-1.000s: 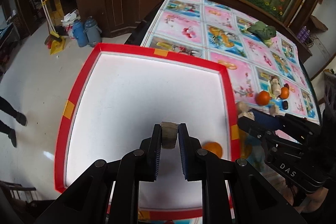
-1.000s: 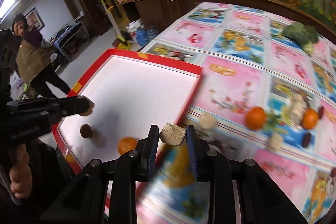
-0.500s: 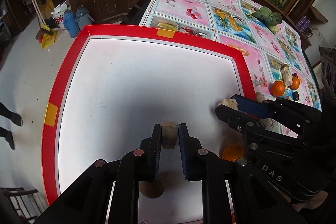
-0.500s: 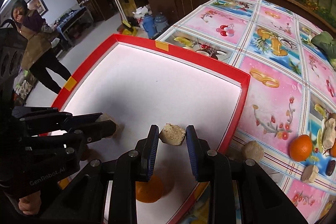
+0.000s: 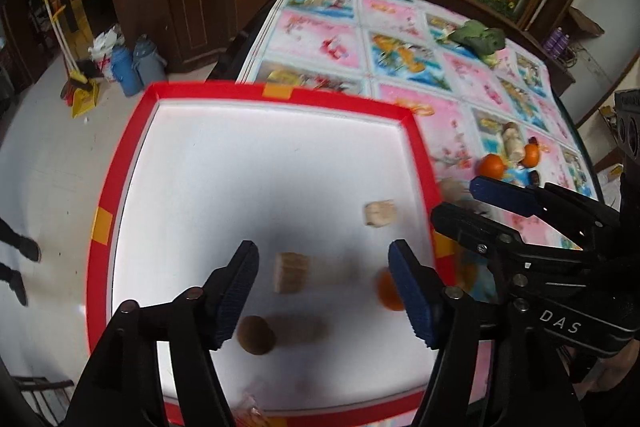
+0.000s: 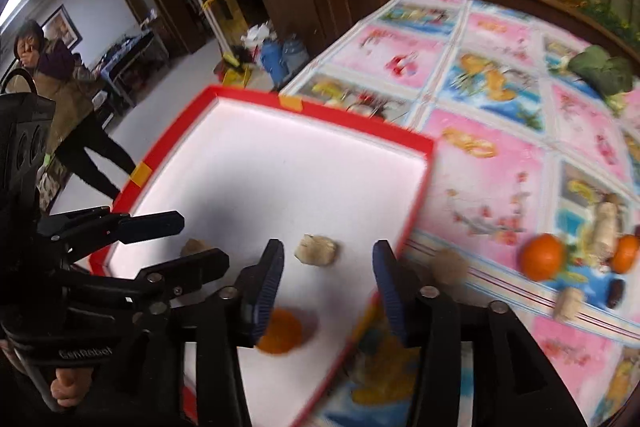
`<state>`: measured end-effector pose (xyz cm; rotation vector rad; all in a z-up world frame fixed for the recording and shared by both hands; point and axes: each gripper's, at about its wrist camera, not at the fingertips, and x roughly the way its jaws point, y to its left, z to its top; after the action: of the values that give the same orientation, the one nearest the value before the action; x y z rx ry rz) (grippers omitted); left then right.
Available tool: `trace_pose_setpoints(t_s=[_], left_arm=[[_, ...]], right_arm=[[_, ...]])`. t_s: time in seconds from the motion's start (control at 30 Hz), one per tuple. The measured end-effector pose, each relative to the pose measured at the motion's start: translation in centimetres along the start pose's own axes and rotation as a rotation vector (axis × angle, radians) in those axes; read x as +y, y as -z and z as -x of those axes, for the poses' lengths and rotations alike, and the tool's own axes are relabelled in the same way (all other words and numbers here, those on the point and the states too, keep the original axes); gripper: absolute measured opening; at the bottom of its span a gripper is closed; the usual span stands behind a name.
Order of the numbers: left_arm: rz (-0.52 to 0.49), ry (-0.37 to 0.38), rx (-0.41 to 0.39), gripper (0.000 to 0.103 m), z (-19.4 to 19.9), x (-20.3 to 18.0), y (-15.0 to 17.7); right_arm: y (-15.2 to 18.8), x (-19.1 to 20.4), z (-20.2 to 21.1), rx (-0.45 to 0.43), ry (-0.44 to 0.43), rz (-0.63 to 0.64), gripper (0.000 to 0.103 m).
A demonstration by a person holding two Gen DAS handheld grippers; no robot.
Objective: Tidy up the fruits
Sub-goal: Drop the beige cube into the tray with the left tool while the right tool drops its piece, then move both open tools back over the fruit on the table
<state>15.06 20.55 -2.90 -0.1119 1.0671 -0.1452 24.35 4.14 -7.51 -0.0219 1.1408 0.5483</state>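
Observation:
A red-rimmed white tray [image 5: 276, 91] [image 6: 320, 115] lies on the table's near left. My left gripper [image 5: 323, 291] is open above it, with a tan chunk [image 5: 291, 271] lying loose on the tray between its jaws. A brown round fruit [image 5: 255, 335], an orange [image 5: 387, 291] and a second pale chunk [image 5: 380, 213] also lie in the tray. My right gripper [image 6: 327, 287] is open over the tray's right side, with the pale chunk [image 6: 316, 249] lying beyond it and the orange [image 6: 280, 331] below.
On the patterned tablecloth right of the tray lie oranges [image 6: 543, 256] [image 5: 492, 165], pale chunks [image 6: 568, 303], a dark date [image 6: 615, 294] and a round tan fruit [image 6: 448, 267]. A green leafy bundle [image 5: 478, 38] lies further back. A person [image 6: 60, 99] stands on the floor at left.
Both grippers have opened and let go of their chunks, which now lie in the tray. Both grippers have pulled back and up a little.

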Motion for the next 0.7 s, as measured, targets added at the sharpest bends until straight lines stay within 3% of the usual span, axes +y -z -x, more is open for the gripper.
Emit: trace_pose_setpoints(t_s=[0.23,0.43,0.57,0.7], left_arm=[[-0.116,0.04,-0.023,0.069,2.6,-7.6,2.3],[-0.223,0.114,0.013,0.069,1.9,-14.8,5.1],[-0.294,0.144,0.047,0.069,0.3,-18.8,6.1],[-0.346,0.144,0.082,0.069,-1.8,-21.6,6.3]], right_arm=[[4.0,-3.9,6.9,-0.072,0.096,-0.101,0.072],[9.1,-9.5,10.7,-0.054,0.207,-0.218,0.085],[12.4,-13.5,11.7,-0.02,0.286,-0.277,0.087],[15.4,-17.5,11.9,0.011,0.296,-0.362,0.087]])
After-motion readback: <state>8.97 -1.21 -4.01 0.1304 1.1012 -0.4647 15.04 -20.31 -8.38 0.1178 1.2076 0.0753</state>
